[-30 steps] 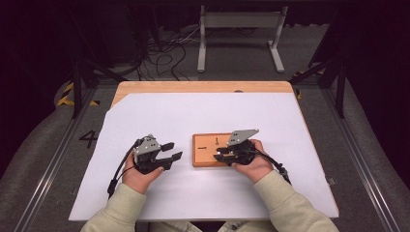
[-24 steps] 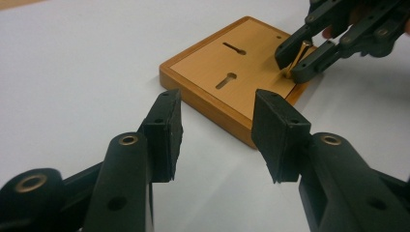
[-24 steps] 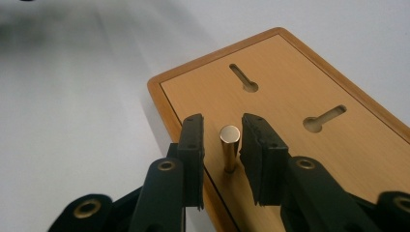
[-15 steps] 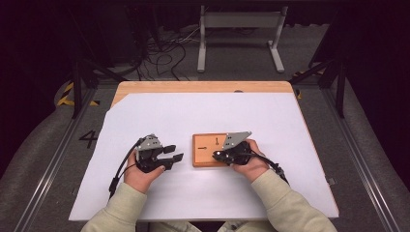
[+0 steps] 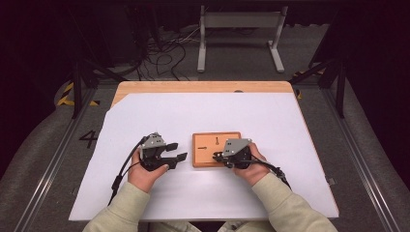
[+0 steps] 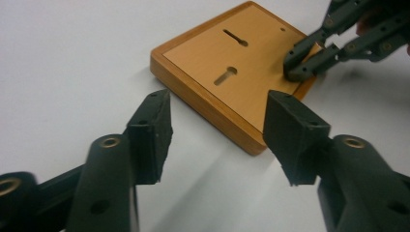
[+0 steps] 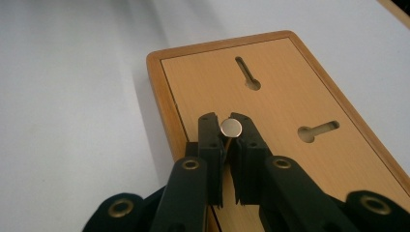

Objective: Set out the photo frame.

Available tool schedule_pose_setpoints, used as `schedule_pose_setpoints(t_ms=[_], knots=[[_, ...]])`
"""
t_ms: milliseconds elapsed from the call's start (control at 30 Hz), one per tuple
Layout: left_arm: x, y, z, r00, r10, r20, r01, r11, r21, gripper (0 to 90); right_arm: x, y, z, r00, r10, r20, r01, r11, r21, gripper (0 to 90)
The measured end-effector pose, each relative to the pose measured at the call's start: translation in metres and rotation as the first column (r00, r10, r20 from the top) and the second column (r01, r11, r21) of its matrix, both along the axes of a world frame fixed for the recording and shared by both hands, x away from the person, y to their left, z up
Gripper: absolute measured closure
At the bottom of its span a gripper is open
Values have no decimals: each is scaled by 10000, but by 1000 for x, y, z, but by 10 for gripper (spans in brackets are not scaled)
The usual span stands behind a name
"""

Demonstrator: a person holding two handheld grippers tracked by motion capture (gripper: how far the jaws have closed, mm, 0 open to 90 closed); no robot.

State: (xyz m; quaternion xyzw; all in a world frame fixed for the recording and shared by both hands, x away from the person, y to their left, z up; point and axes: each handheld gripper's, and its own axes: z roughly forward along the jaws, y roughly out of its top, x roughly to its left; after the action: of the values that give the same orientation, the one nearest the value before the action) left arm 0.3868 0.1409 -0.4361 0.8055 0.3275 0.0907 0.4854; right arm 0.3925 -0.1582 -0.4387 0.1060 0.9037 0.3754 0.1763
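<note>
Between right claw (image 7: 227,131) tips: pin (image 7: 231,128)

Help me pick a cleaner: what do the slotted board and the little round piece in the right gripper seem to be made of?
Board: looks like wood, honey-coloured with faint grain and a smooth satin finish, possibly veneer. Round piece, pinched in the right gripper: probably metal, with a pale, shiny, reflective flat face.

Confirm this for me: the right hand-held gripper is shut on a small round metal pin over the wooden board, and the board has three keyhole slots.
Wrong on the slots: the flat orange-brown wooden board has two keyhole slots, as the right gripper view shows. The rest stands: the right hand-held gripper is shut on the small round silver metal pin over the board.
</note>
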Motion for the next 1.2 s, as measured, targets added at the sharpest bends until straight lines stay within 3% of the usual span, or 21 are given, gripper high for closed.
schedule_pose_setpoints(t_ms=[133, 300, 400, 500, 800, 833, 967, 1033, 1200], knots=[[2, 1, 1, 9997, 254, -49, -255, 9995, -160, 355, -7, 0, -2, 9977, 155, 656, -147, 9998, -116, 843], [4, 1, 2, 9990, 443, -40, -445, 9982, -398, 267, -15, 1, -2, 9936, 288, 1088, -256, 9992, -311, 843], [7, 1, 4, 9986, 535, -30, -536, 9982, -282, 255, -20, 2, -3, 9883, 418, 1465, -351, 9982, -483, 842], [10, -3, 6, 9992, 383, -71, -383, 9993, -10, 237, -23, 2, -4, 9819, 552, 1813, -444, 9970, -628, 842], [18, -18, 7, 9994, 45, -341, -37, 9997, 247, 239, -31, 3, -6, 9665, 812, 2435, -589, 9935, -974, 843], [19, -21, 7, 9994, 40, -356, -35, 9999, 162, 242, -32, 4, -6, 9613, 904, 2601, -647, 9923, -1056, 843], [23, -27, 10, 9994, -122, -326, 136, 9990, 436, 242, -34, 4, -7, 9565, 970, 2752, -680, 9913, -1131, 843], [24, -30, 10, 9991, -126, -410, 137, 9995, 275, 242, -35, 4, -7, 9523, 1044, 2868, -718, 9900, -1217, 843], [30, -35, 10, 9985, -288, -473, 308, 9987, 403, 221, -38, 4, -8, 9443, 1204, 3063, -819, 9874, -1357, 843]])
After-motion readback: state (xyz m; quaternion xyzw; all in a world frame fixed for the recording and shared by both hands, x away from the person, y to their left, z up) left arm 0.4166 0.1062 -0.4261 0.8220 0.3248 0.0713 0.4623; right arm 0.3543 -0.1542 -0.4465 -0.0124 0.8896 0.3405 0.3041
